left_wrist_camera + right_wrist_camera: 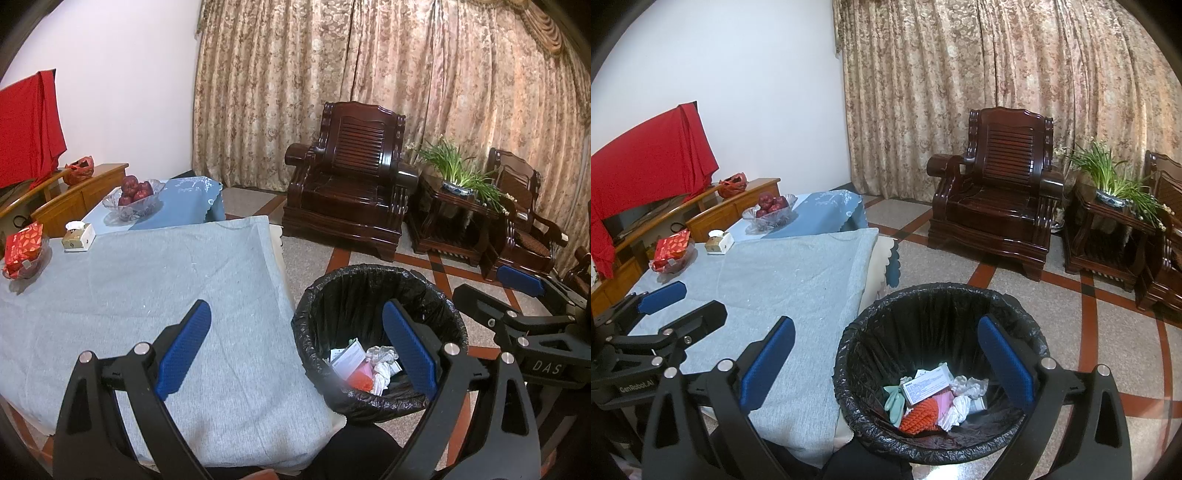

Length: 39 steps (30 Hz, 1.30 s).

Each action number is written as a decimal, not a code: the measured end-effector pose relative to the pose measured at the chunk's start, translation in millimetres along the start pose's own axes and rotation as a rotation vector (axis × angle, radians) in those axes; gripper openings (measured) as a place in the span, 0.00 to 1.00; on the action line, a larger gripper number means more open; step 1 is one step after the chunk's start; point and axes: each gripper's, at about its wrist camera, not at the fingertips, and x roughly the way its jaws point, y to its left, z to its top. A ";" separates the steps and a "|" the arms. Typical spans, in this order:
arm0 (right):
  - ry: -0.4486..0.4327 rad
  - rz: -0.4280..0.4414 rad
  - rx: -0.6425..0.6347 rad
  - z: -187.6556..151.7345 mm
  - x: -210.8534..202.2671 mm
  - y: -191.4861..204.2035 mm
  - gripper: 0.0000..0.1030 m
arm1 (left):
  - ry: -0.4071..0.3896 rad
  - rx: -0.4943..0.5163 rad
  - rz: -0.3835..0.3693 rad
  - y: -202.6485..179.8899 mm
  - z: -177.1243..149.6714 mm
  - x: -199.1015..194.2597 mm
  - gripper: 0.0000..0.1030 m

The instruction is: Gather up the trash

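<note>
A black-lined trash bin [871, 406] stands on the floor beside the table's right edge; it also shows in the left wrist view [332, 295]. It holds a white box [925, 384], crumpled white paper [956, 410], an orange knitted item [919, 419] and a pale green piece [894, 402]. My left gripper [295, 347] is open and empty above the table edge and bin. My right gripper [886, 362] is open and empty above the bin. The grey cloth on the table [147, 280] shows no loose trash.
On the table's far end are a glass bowl of red apples [135, 199], a tissue box [78, 236] and a red packet in a dish [23, 249]. A dark wooden armchair [997, 192], side table with plant [1108, 206] and curtains stand behind.
</note>
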 end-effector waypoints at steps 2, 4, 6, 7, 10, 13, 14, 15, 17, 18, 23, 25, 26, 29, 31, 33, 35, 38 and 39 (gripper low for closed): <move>0.000 0.000 0.000 0.0 0.1 0.0 0.94 | 0.001 0.000 -0.001 0.0 0.1 0.3 0.89; 0.000 0.000 0.000 -0.1 0.1 -0.1 0.94 | 0.002 0.000 -0.001 0.0 0.2 -0.1 0.89; 0.001 0.000 0.001 -0.1 0.0 0.0 0.94 | 0.001 0.000 -0.001 -0.2 0.4 0.4 0.89; 0.001 -0.001 0.001 0.0 -0.1 0.7 0.94 | 0.001 0.000 0.000 -0.3 0.4 0.4 0.89; 0.000 0.000 0.000 0.0 0.0 -0.2 0.94 | 0.002 0.000 -0.001 -0.4 0.6 0.3 0.89; 0.000 0.000 -0.001 0.0 0.0 -0.3 0.94 | 0.002 0.000 0.000 -0.9 0.8 0.1 0.89; 0.001 0.000 -0.001 0.0 0.1 0.1 0.94 | 0.002 0.000 0.000 -0.9 0.9 -0.3 0.89; 0.001 0.000 -0.001 -0.1 0.1 0.2 0.94 | 0.002 -0.001 0.000 -0.9 1.1 -0.6 0.89; 0.001 0.001 -0.001 0.0 0.1 0.6 0.94 | 0.002 0.000 0.000 -0.8 1.3 -0.1 0.89; 0.001 0.000 0.000 0.0 0.1 0.2 0.94 | 0.003 -0.001 0.000 -0.9 1.3 -0.4 0.89; 0.000 -0.001 0.000 0.0 0.1 0.5 0.94 | 0.002 0.001 -0.001 -0.8 1.8 -0.5 0.89; 0.000 0.000 0.000 0.1 0.1 0.2 0.94 | 0.003 0.000 -0.001 1.1 0.6 -2.0 0.89; 0.001 -0.001 0.000 0.1 0.2 0.3 0.94 | 0.003 0.000 -0.001 0.9 0.9 -1.3 0.89; 0.000 0.000 0.000 0.1 0.0 0.6 0.94 | 0.003 0.001 0.000 0.7 1.2 -1.4 0.89; 0.000 0.000 0.000 0.2 0.1 0.4 0.94 | 0.003 0.000 0.000 0.5 1.3 -1.4 0.89; 0.001 0.000 0.000 0.1 0.2 0.5 0.94 | 0.004 0.000 -0.001 0.5 1.5 -1.5 0.89; 0.001 -0.001 -0.001 0.1 0.2 0.9 0.94 | 0.004 0.001 0.000 0.4 1.6 -1.8 0.89; 0.001 0.000 0.001 0.1 0.2 0.8 0.94 | 0.004 0.000 0.000 0.2 2.0 -1.8 0.89; 0.001 -0.001 0.000 0.2 0.2 0.7 0.94 | 0.005 0.000 0.001 0.3 2.0 -2.1 0.89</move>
